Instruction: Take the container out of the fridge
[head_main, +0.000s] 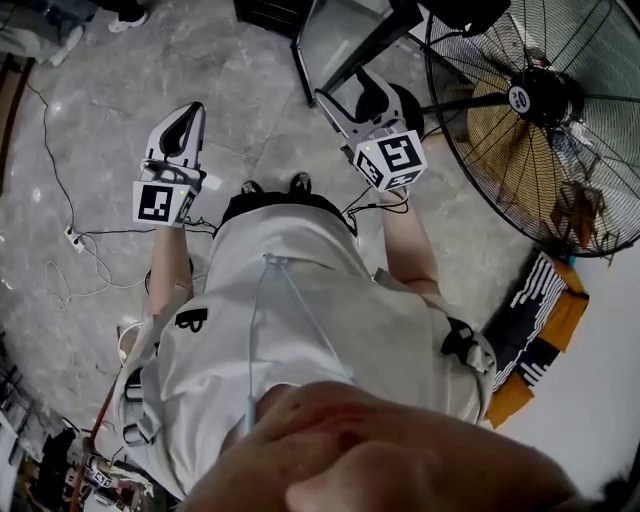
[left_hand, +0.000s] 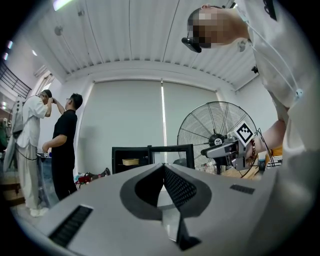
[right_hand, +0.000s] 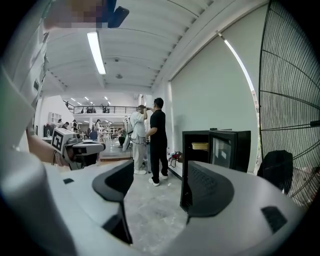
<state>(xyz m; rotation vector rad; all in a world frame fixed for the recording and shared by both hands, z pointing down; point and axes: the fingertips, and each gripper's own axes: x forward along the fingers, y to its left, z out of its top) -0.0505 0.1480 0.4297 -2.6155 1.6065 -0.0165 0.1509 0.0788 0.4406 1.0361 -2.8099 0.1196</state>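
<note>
A small black fridge (right_hand: 196, 165) stands open on the floor ahead of both grippers, its glass door (right_hand: 227, 150) swung to the right. On its upper shelf sits a pale yellow container (right_hand: 200, 146), which also shows in the left gripper view (left_hand: 130, 161). My right gripper (right_hand: 159, 172) is open, with nothing between its fingers and well short of the fridge. The left gripper (left_hand: 163, 167) is shut and empty, held level, also far from the fridge (left_hand: 131, 164). From the head view, both grippers (head_main: 188, 112) (head_main: 350, 95) are held out in front of the person's body.
A large floor fan (head_main: 540, 110) stands close on the right, with a black bag (right_hand: 277, 167) at its foot. Two people (right_hand: 150, 140) stand left of the fridge. Cables and a power strip (head_main: 70, 235) lie on the grey stone floor to the left.
</note>
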